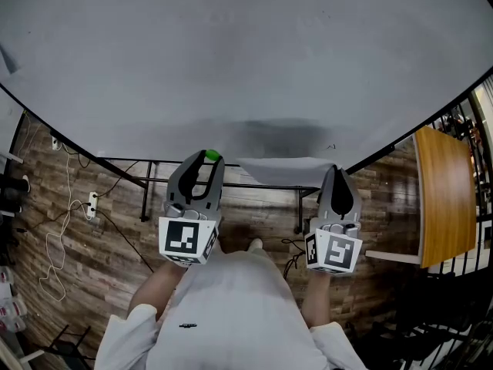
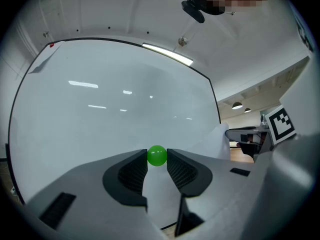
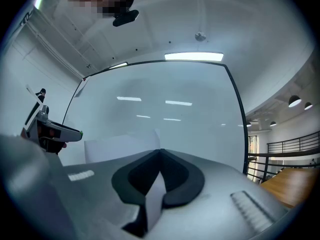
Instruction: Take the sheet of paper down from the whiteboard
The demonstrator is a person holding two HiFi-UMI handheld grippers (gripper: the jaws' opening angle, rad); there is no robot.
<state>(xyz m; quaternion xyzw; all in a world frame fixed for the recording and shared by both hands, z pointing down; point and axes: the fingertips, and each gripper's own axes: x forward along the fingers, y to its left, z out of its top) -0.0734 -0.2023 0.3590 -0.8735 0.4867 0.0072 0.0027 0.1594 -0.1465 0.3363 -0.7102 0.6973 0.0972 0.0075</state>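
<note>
The whiteboard (image 1: 246, 60) fills the upper head view. A white sheet of paper (image 1: 285, 169) hangs off its lower edge, bowed outward. My right gripper (image 1: 337, 170) is shut on the sheet's right edge; in the right gripper view a strip of paper (image 3: 151, 199) sits pinched between the closed jaws (image 3: 160, 152), and the rest of the sheet (image 3: 120, 145) spreads to the left. My left gripper (image 1: 209, 159) is shut on a small green round magnet (image 1: 211, 156) at the board, left of the sheet. The left gripper view shows the magnet (image 2: 157, 155) squeezed between both pads, with the paper (image 2: 218, 140) at right.
Black stand legs (image 1: 146, 191) of the board rest on the wood floor. Cables (image 1: 58, 253) and a power strip (image 1: 92, 204) lie at left. A wooden table (image 1: 443, 199) and dark railings stand at right. The person's white-clad torso (image 1: 231, 314) is below.
</note>
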